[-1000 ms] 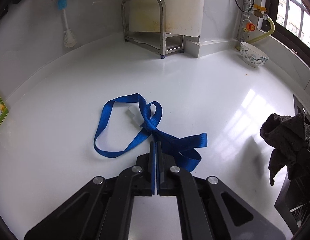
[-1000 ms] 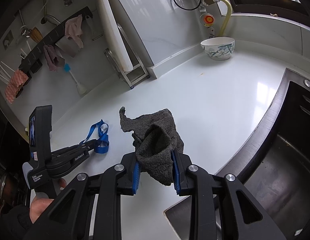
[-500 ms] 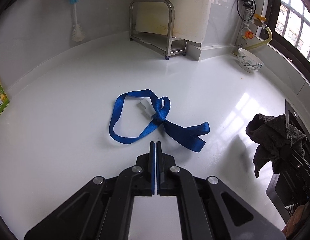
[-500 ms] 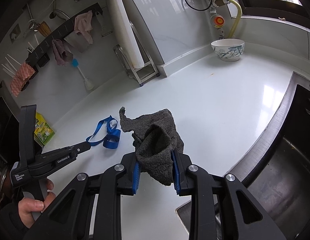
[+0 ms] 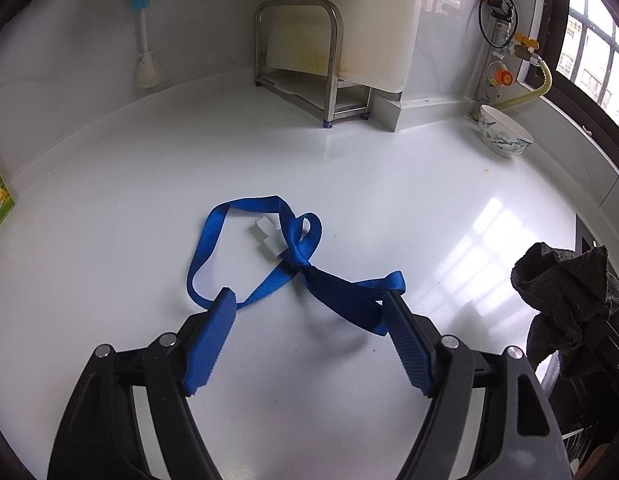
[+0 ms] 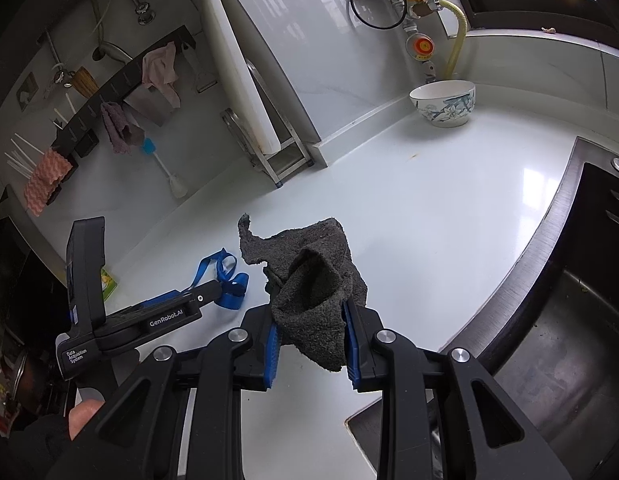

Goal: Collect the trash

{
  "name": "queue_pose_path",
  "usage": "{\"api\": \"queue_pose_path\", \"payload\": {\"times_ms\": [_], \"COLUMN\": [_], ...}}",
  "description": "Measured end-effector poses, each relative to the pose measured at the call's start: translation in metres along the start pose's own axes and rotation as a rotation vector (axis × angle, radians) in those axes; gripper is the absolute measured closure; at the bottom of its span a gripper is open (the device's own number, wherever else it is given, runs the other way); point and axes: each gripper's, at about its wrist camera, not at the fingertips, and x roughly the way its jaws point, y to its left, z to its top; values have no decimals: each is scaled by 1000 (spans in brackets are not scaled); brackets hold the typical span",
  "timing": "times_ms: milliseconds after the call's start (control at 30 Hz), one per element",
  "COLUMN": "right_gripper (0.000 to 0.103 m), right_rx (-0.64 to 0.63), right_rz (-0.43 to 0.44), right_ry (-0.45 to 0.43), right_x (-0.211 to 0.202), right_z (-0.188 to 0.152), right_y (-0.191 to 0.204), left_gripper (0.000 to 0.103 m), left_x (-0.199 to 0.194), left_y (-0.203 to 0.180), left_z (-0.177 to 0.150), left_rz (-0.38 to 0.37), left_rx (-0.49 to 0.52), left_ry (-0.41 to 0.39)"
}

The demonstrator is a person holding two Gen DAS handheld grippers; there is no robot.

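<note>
We hold the dark grey rag (image 6: 309, 288) clamped in our right gripper (image 6: 309, 344) at the frame's lower centre. Our left gripper (image 5: 309, 300) has just been opening; its jaws now stand wide, nothing pressed between them, flanking the blue strap (image 5: 297, 256) lying knotted mid-frame on the white counter (image 5: 389, 184). We judge pickup is starting: next, lower over the knot and close.

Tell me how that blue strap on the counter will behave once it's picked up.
The blue strap looks like thin woven webbing lying in slack loops, so it will probably hang limp and trail. It seems light. The knot and the white clip beside it should likely lift along with it.
</note>
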Motion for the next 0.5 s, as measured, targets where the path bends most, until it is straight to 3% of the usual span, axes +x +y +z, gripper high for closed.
{"api": "queue_pose_path", "payload": {"times_ms": [100,333,433,500], "right_gripper": [78,78,78,78], "right_rx": [0,11,10,8], "right_rz": [6,10,8,8], "right_ry": [-6,-12,-11,-9], "right_x": [-2,-5,-5,-4], "right_z": [1,2,2,2], "right_y": [1,0,0,0], "left_gripper": [19,18,32,47], "left_x": [3,26,34,35], "left_y": [-3,-11,-10,-8], "left_z": [1,5,6,6], "left_rz": [9,78,81,62], "left_rx": [4,54,55,45], "left_ry": [-2,47,64,65]}}
